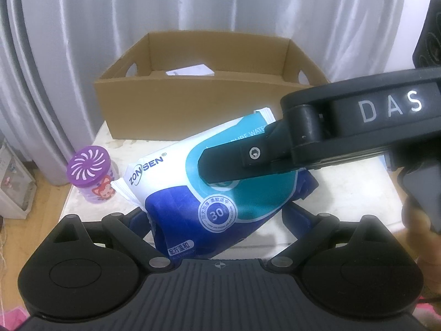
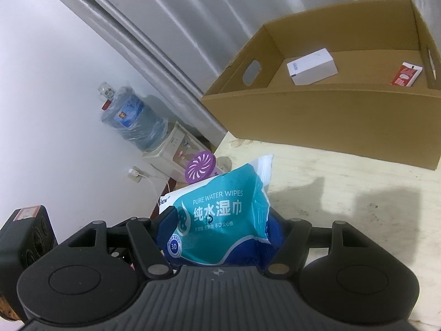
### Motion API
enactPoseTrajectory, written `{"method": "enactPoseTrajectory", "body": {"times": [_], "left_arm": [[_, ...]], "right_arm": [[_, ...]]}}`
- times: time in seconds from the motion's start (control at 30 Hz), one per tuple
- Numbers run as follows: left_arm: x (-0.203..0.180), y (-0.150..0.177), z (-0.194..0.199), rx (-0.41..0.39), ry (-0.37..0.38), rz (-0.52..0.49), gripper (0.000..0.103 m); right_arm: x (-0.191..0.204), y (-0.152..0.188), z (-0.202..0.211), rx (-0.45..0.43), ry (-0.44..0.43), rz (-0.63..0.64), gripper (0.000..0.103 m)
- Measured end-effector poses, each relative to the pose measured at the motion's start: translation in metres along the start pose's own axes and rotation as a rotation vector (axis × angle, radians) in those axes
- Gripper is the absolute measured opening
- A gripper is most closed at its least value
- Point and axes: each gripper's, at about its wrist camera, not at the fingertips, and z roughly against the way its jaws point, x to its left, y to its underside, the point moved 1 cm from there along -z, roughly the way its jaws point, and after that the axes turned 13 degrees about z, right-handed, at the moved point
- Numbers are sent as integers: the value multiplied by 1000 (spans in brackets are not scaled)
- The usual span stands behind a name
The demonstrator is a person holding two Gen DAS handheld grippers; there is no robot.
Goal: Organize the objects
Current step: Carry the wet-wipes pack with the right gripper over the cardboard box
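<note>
The wipes pack [image 1: 193, 182] is soft and looks slippery. It lies near the front edge of the table [image 1: 344, 193]. Both the left gripper [image 1: 217, 218] and the right gripper [image 2: 220, 220] hold it between their fingers. A grip across its thick middle seems safest.

Printed on the wipes pack [image 1: 193, 193]: "ZONSEN" with a registered mark, in dark blue along the white corner; "30" inside a round badge ringed with small Chinese characters (too fine to read in full); "配方温和" on a white tab near the lower edge. Seen from the right wrist on the same pack [image 2: 220, 215]: "PURE WATER WIPES" in white, "纯水湿巾" in large white characters beneath, a smaller Chinese line under that (blurred), and again the "30" badge. Lettered "DAS" in white on the right gripper [image 1: 209, 171] body.
</note>
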Motion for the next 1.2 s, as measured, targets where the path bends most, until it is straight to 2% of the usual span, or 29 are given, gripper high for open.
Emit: {"method": "enactPoseTrajectory", "body": {"times": [0.47, 0.73, 0.9, 1.2], "left_arm": [[1, -5, 14, -39, -31, -4, 96], [0, -23, 18, -72, -40, -17, 96], [-3, -49, 17, -91, -27, -42, 96], [-24, -122, -15, -95, 18, -107, 96]], "right_arm": [[12, -7, 1, -24, -24, 17, 70], [15, -25, 3, -48, -34, 32, 70], [15, -48, 8, -81, -23, 41, 70], [-12, -109, 19, -139, 41, 43, 70]]}}
